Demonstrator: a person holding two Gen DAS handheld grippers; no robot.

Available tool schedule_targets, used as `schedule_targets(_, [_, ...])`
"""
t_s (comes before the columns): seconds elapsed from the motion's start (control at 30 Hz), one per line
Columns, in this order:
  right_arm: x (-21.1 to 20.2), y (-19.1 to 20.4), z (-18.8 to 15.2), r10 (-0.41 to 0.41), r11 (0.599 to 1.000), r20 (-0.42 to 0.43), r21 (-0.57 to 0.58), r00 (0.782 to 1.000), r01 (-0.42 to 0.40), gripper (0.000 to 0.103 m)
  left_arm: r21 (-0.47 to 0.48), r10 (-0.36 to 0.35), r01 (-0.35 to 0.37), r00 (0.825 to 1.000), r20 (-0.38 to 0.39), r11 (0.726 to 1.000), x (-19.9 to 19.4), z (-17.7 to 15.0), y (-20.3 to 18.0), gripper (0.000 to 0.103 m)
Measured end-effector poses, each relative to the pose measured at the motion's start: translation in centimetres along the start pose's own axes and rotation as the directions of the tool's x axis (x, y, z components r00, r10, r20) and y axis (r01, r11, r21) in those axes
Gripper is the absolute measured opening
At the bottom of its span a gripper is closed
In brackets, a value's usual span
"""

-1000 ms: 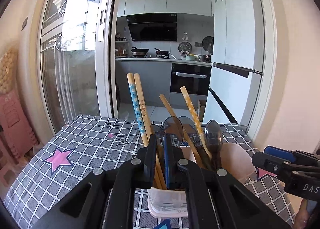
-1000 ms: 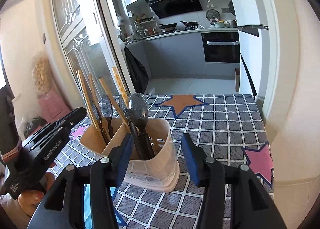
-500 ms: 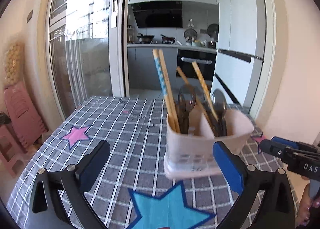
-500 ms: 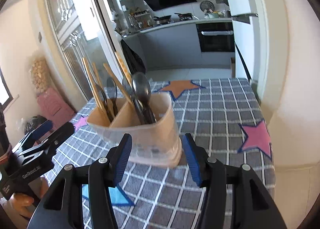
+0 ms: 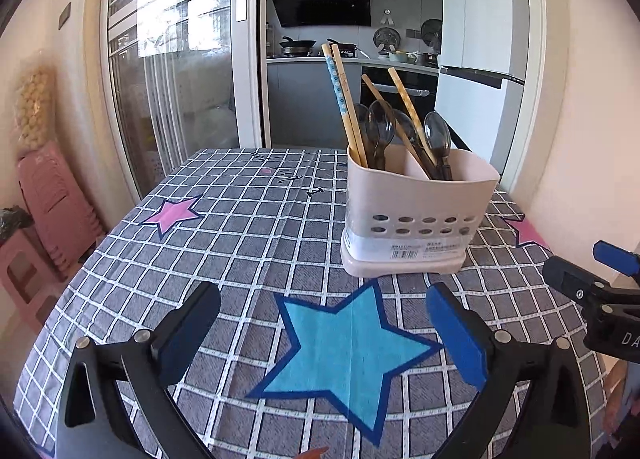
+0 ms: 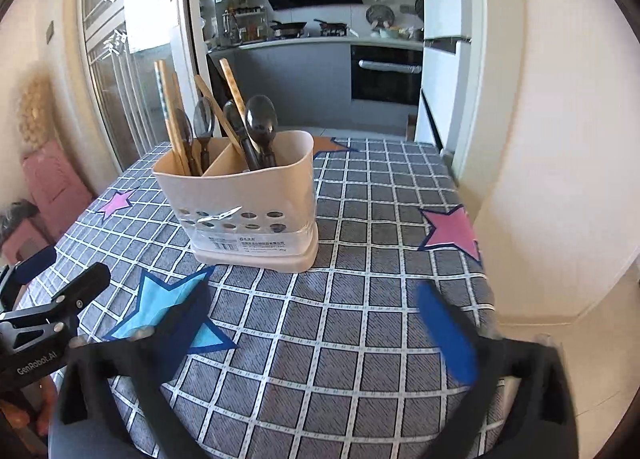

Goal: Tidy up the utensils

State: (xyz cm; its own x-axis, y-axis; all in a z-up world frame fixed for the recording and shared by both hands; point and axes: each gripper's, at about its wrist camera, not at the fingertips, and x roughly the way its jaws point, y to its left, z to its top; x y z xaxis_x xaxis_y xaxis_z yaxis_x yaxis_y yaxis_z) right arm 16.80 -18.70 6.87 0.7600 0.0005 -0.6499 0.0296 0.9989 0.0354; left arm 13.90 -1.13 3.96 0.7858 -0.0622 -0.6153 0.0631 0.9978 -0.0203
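left wrist: left gripper spread wide, nothing btwn its fingers, hanging over the near edge of the table above a blue star. utensil holder stands twd the far right corner, apart from both grippers; chopsticks and spoons upright in its two compartments. right gripper shows at the right edge.

right wrist: right gripper jaws opening, blurred, nothing btwn them; holder sits mid-table twd the left edge.

judgement: sorting looks done, no loose utensils seen. next move prob just clearing away w/o knocking the holder.
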Motion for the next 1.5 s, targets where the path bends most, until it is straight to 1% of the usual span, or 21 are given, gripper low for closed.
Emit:
schedule_targets(0.13, [-2.0, 0.7, -0.7, -0.023, 1.000, 0.057, 0.003, 0.998, 0.023, 0.103, 0.003, 0.008, -0.008, 1.000, 0.010, 1.000, -1.2, -0.8, 0.1, 0.103])
schedule_targets(0.3, [-3.5, 0.9, -1.1, -0.036, 0.999, 0.076, 0.032, 0.996, 0.034, 0.103, 0.040, 0.023, -0.026, 0.998, 0.057, 0.999, -3.1, -1.4, -0.3, 0.103])
schedule_targets(0.43, [-4.4, 0.9, -1.5, -0.065, 0.998, 0.099, 0.032, 0.993, 0.062, 0.103, 0.040, 0.016, -0.019, 0.997, 0.075, 0.999, -3.9, -1.7, -0.3, 0.103])
schedule_targets(0.67, [-4.9, 1.1, -2.9, -0.085, 0.996, 0.101, 0.039, 0.991, 0.081, 0.103, 0.025, -0.005, 0.004, 0.999, 0.049, 1.000, -3.9, -2.9, -0.4, 0.103])
schedule_targets(0.8, [-4.8, 1.1, -3.7, -0.106, 0.994, 0.098, 0.036, 0.990, 0.103, 0.103, 0.048, 0.007, -0.009, 0.999, 0.041, 0.999, -3.6, -3.5, -0.8, 0.103])
schedule_targets(0.93, [-4.7, 1.1, -4.2, -0.123, 0.992, 0.087, 0.038, 0.989, 0.120, 0.103, 0.052, 0.008, -0.009, 0.999, 0.035, 0.999, -3.5, -3.8, -0.8, 0.103])
schedule_targets(1.1, [-4.7, 1.1, -4.4, -0.131, 0.991, 0.089, 0.033, 0.987, 0.129, 0.103, 0.040, 0.005, -0.006, 1.000, 0.024, 0.999, -3.4, -3.9, -0.7, 0.103])
schedule_targets(1.5, [-5.1, 1.2, -4.5, -0.133, 0.991, 0.102, 0.029, 0.986, 0.131, 0.103, 0.033, 0.013, -0.014, 0.999, 0.029, 0.999, -3.5, -4.0, -0.3, 0.103])
